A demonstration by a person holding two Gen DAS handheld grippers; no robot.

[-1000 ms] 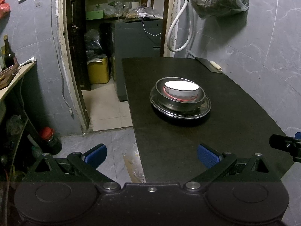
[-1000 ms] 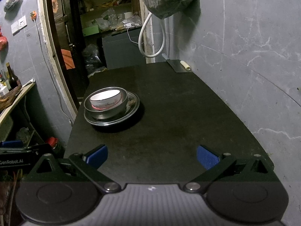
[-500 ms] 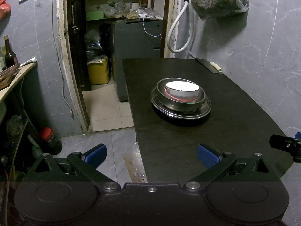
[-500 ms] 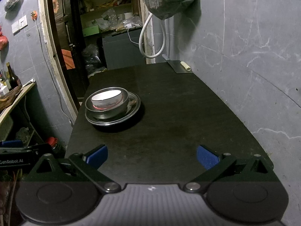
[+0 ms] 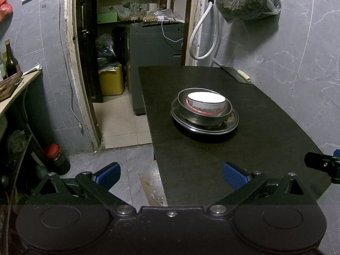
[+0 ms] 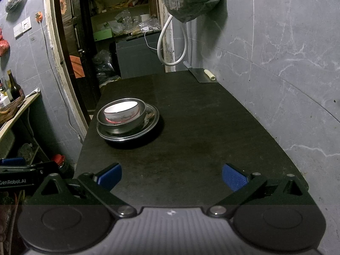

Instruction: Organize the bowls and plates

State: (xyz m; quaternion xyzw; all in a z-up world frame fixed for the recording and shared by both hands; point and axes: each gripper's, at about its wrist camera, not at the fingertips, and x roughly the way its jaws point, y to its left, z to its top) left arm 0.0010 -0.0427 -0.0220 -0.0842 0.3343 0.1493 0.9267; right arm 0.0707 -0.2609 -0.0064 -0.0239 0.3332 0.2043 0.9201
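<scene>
A white ceramic bowl [image 5: 205,104] [image 6: 121,112] with a red band sits inside a steel bowl [image 5: 204,119] [image 6: 122,126], which rests on a steel plate [image 5: 230,125] [image 6: 153,120] on the black table [image 5: 265,127] [image 6: 201,127]. My left gripper [image 5: 171,175] hangs open over the table's near left corner, well short of the stack. My right gripper [image 6: 171,176] is open above the table's near edge, with the stack ahead to its left. Neither holds anything.
A cleaver [image 5: 235,74] [image 6: 200,74] lies at the far right of the table by the wall. A bag [image 5: 246,0] and a white hose [image 5: 204,36] hang above it. A doorway [image 5: 131,42] and a side shelf [image 5: 12,85] lie left.
Both grippers have drawn back slightly from the stack, which now looks a bit farther off. The bowls and plate have not moved.
</scene>
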